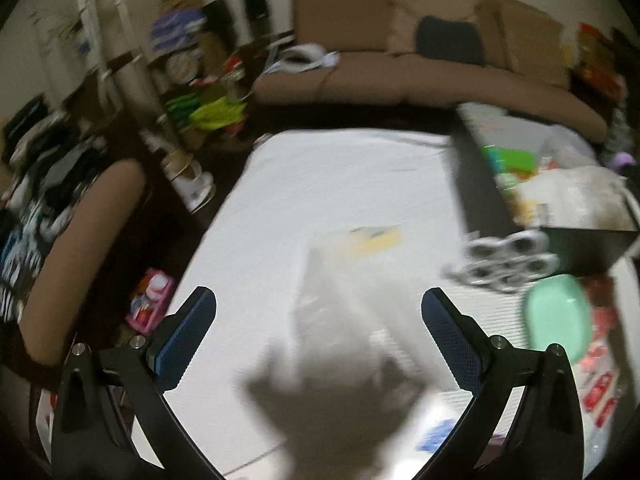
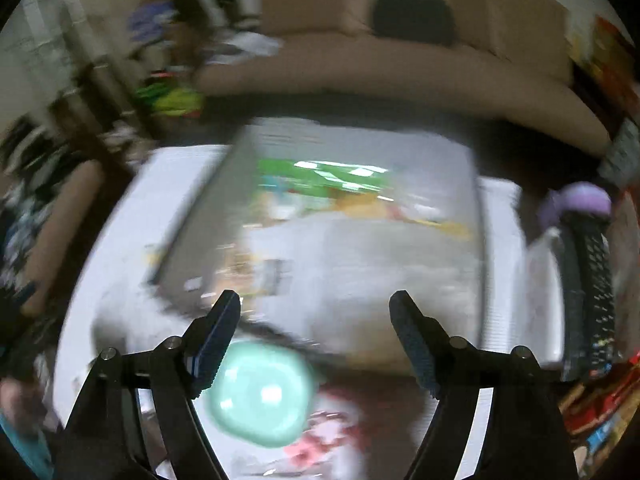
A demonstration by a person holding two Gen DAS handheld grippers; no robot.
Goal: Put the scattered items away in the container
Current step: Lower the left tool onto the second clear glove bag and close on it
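Note:
In the left wrist view my left gripper [image 1: 320,294] stands open over the white table [image 1: 320,168]. A pale, blurred bag-like thing [image 1: 340,320] lies under the gap, with a yellow packet [image 1: 370,237] just beyond it. Right of them sit a pack of black-and-white rolls [image 1: 508,258] and a mint green bowl [image 1: 558,316]. The dark container [image 1: 480,184] stands at the right with several items inside. In the right wrist view my right gripper [image 2: 316,300] is open in front of the container [image 2: 200,216]. The mint green bowl [image 2: 260,392] lies low beside the left finger [image 2: 218,340], and the pads do not press on it.
A brown sofa [image 1: 420,76] runs behind the table, and a brown armrest [image 1: 80,248] stands at the left. A pink toy [image 1: 150,300] lies on the floor by the table's left edge. Red packets [image 1: 600,384] lie at the right. A purple-topped black object [image 2: 584,248] stands right of the container.

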